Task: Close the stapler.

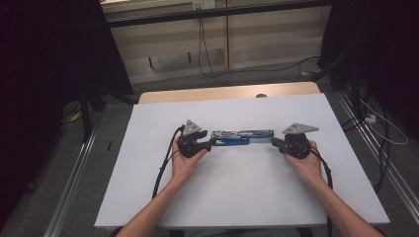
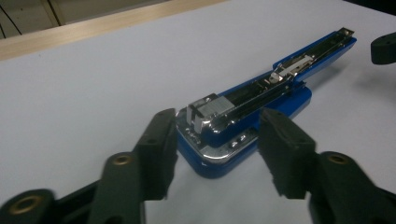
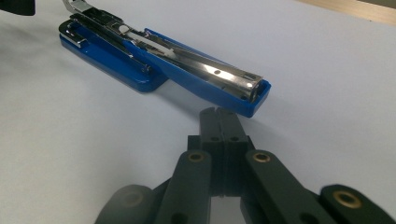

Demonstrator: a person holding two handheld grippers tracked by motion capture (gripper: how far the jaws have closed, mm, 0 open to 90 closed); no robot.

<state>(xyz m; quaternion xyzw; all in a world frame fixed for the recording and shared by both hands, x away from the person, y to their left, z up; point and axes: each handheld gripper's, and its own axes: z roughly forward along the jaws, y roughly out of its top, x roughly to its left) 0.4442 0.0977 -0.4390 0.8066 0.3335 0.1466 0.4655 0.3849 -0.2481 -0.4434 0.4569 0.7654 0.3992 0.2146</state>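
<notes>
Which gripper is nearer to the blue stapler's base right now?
Left. The left gripper has its jaws on either side of the base end of the blue stapler. The right gripper, jaws shut, sits just off the far tip of the swung-open top arm, away from the base.

Rested on a wooden table (image 1: 227, 92): a white sheet (image 1: 237, 197) covering nearly all of its top. Ran across the grey floor (image 1: 163, 81) behind: black cables (image 1: 203, 49). Stood against the back: pale wall panels (image 1: 267, 34).
</notes>
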